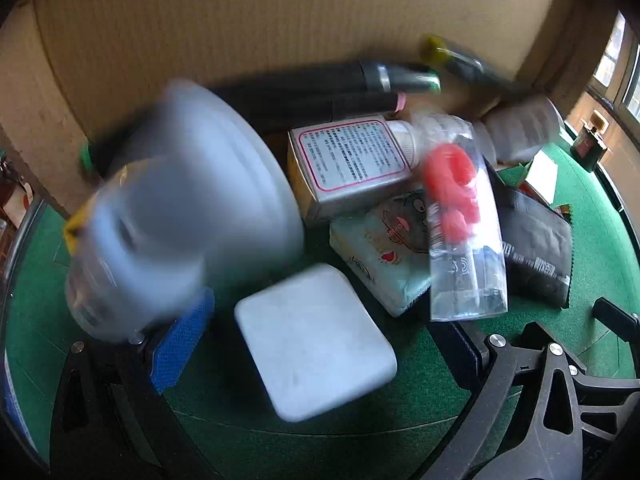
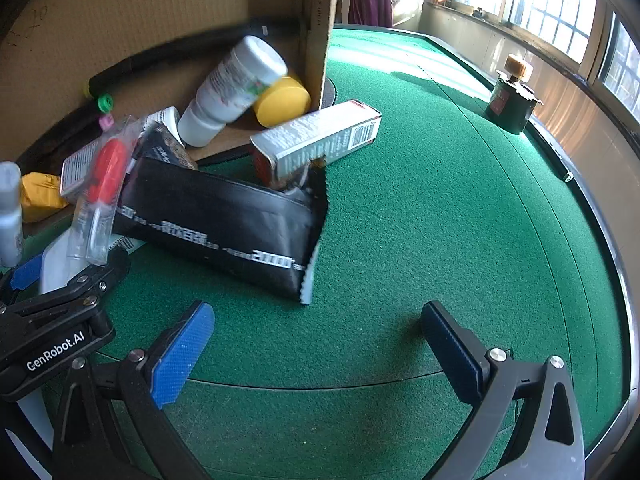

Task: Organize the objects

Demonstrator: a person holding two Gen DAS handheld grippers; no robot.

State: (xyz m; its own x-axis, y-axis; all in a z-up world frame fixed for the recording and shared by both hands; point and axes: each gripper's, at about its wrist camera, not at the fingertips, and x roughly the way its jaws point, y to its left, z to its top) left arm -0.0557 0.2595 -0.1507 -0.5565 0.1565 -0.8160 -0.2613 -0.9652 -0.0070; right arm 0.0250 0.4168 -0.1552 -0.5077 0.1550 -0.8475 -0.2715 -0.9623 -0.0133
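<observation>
the right gripper (image 2: 316, 344) hangs spread and empty over the green table (image 2: 440, 220). the black pouch (image 2: 224, 224) lies just ahead, toward the centre-left of the frame, long axis running upper left to lower right, serrated end nearest; this hand looks closer to it. it is flat, glossy, with white print. the left gripper (image 1: 324, 340) is spread, its blue pad against a blurred white jug (image 1: 192, 216); whether it grips is unclear.
</observation>
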